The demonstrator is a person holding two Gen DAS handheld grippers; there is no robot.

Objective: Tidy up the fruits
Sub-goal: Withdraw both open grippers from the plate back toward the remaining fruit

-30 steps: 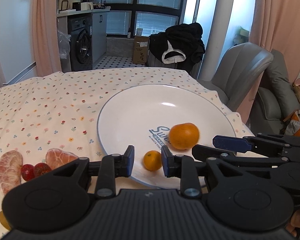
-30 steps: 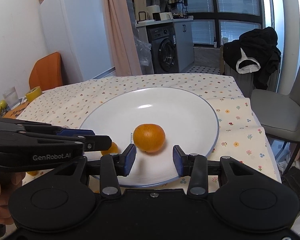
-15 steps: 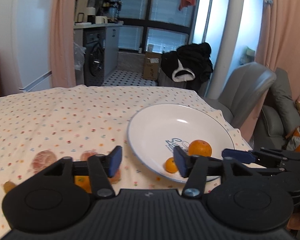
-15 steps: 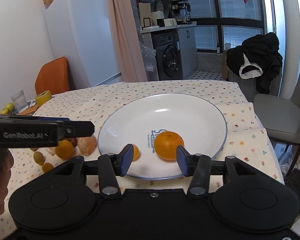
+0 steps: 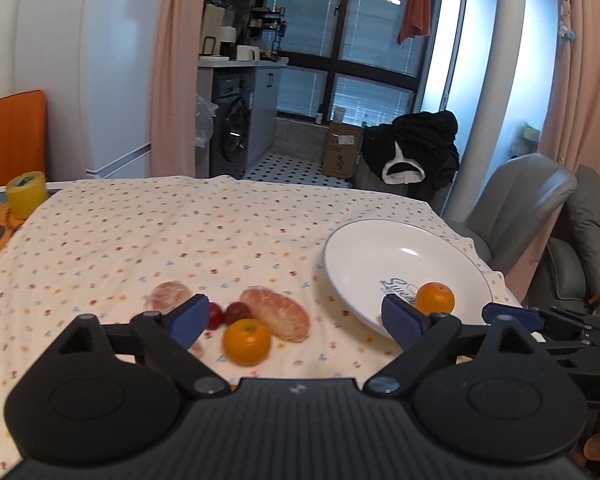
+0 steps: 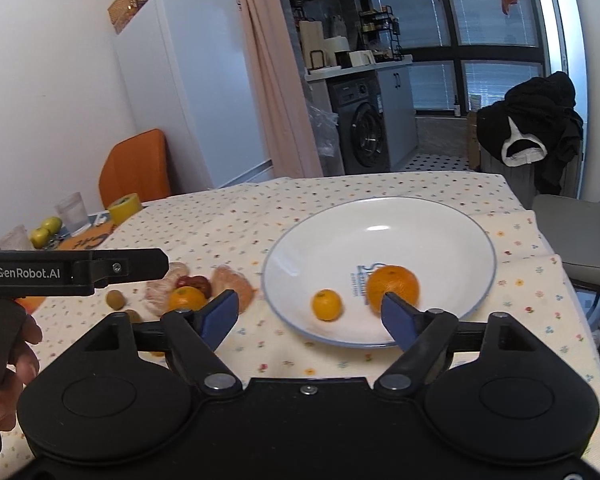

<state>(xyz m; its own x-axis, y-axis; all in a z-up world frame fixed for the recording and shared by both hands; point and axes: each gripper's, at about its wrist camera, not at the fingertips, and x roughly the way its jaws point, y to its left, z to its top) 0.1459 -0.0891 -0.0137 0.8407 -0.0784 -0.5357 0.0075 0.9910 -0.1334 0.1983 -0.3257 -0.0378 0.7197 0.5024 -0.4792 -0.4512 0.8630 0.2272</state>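
Observation:
A white plate [image 6: 440,216] [image 5: 364,252] sits on the floral tablecloth and holds a large orange [image 6: 394,286] [image 5: 435,298] and a small orange [image 6: 327,304]. Left of the plate lie another orange [image 5: 247,341] [image 6: 187,298], two peeled pomelo pieces [image 5: 276,314] [image 5: 170,296], red dates [image 5: 236,313] [image 6: 194,281] and small green fruits [image 6: 115,299]. My left gripper [image 5: 296,320] hangs open above that orange, holding nothing. My right gripper [image 6: 310,316] is open and empty in front of the plate's near rim.
A yellow tape roll [image 5: 25,192], a glass [image 6: 71,212] and green fruits [image 6: 46,230] stand at the table's far left. A grey chair [image 5: 528,200] stands past the right edge. A hand [image 6: 8,364] holds the left gripper.
Both grippers have pulled back from the plate and their jaws have widened. The left one swung left and now faces the fruits on the cloth; the small orange stays in the plate.

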